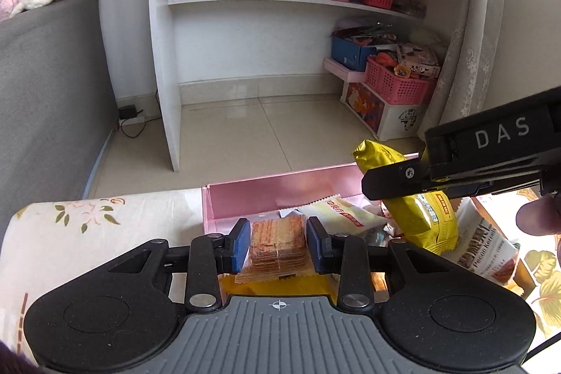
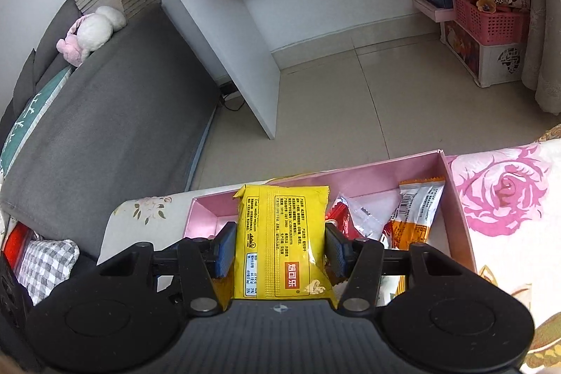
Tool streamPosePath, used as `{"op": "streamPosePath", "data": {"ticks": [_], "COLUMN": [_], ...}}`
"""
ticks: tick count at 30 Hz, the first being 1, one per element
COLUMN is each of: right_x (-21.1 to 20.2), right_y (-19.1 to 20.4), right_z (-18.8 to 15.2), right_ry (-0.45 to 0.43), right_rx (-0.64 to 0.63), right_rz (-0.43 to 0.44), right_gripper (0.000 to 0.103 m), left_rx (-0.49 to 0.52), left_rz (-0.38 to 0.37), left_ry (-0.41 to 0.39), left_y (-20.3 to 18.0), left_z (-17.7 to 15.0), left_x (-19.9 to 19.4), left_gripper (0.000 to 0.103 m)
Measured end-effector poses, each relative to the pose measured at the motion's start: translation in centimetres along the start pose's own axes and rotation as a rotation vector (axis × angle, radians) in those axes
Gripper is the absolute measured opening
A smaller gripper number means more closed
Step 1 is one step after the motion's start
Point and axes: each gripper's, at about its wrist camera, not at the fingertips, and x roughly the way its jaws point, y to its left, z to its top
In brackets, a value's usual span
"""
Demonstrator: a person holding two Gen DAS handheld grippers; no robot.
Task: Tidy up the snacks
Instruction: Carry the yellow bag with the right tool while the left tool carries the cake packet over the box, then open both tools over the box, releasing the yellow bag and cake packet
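Observation:
My left gripper (image 1: 278, 244) is shut on a clear packet of square orange crackers (image 1: 278, 242), held over the near left part of a shallow pink box (image 1: 280, 190). My right gripper (image 2: 278, 246) is shut on a yellow snack packet (image 2: 282, 240) with its printed back facing me, above the same pink box (image 2: 385, 170). In the left wrist view that right gripper (image 1: 391, 186) reaches in from the right with the yellow packet (image 1: 417, 209) hanging below it. Several loose packets lie in the box, among them a white and red one (image 1: 342, 211) and an orange and white one (image 2: 415, 212).
The box rests on a floral-covered surface (image 2: 505, 198). Beyond its edge lies tiled floor (image 1: 245, 128), a white shelf unit (image 1: 164, 58) and pink baskets (image 1: 398, 81) on storage boxes at the right. A grey sofa (image 2: 105, 128) stands at the left.

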Motion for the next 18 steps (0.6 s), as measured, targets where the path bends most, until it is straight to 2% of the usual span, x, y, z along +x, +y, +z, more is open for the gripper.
{"op": "streamPosePath", "data": {"ticks": [4, 5, 7, 9, 13, 18], "right_x": [0.7, 0.7, 0.6, 0.5, -0.2, -1.7], "right_y": [-0.4, -0.5, -0.7, -0.9, -0.9, -0.3], "right_z": [0.0, 0.0, 0.0, 0.0, -0.2, -0.5], "right_ry": [0.0, -0.001, -0.009, -0.013, -0.013, -0.024], "right_rx": [0.007, 0.014, 0.031, 0.044, 0.052, 0.038], "right_rz": [0.002, 0.007, 0.007, 0.01, 0.0, -0.008], "right_gripper": [0.046, 0.049, 0.051, 0.059, 0.063, 0.074], "left_rx": [0.001, 0.004, 0.01, 0.015, 0.041, 0.077], "left_rz": [0.003, 0.002, 0.0, -0.001, -0.011, -0.02], "left_ry": [-0.002, -0.003, -0.007, -0.015, -0.019, -0.014], "left_y": [0.2, 0.2, 0.1, 0.0, -0.8, -1.8], "left_z": [0.2, 0.2, 0.1, 0.1, 0.1, -0.3], "left_x": [0.5, 0.4, 0.2, -0.2, -1.1, -2.5], "left_gripper": [0.035, 0.035, 0.043, 0.05, 0.063, 0.071]}}
